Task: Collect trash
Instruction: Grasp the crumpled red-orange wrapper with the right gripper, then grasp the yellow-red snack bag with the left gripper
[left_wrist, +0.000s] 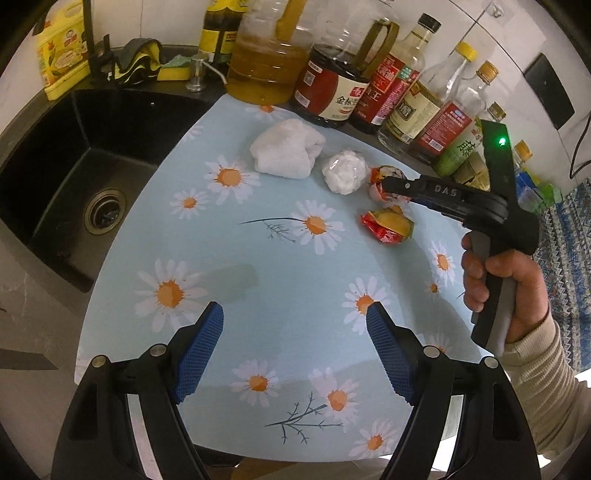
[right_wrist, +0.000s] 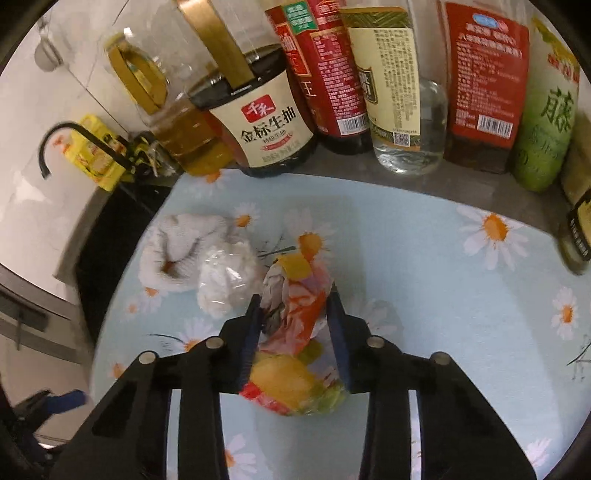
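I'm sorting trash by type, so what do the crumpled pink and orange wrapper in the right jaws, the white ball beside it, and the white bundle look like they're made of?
Crumpled pink and orange wrapper: thin printed plastic film, probably; it creases sharply and looks glossy. White ball: likely tissue inside clear shiny film. White bundle: soft, matte, towel-like cloth or thick paper; cannot tell which.

Kitchen counter scene. A pale blue daisy-print mat (left_wrist: 280, 266) covers a grey worktop (right_wrist: 369, 181). To one side, a black sink (left_wrist: 74, 177) with round drain (left_wrist: 105, 212) and black faucet (right_wrist: 59, 140). Condiment bottles (left_wrist: 402, 85) line the back edge against a white tiled wall (left_wrist: 517, 40), which bears a dark socket (left_wrist: 550, 92). A yellow sponge (left_wrist: 171, 72) rests behind the sink.
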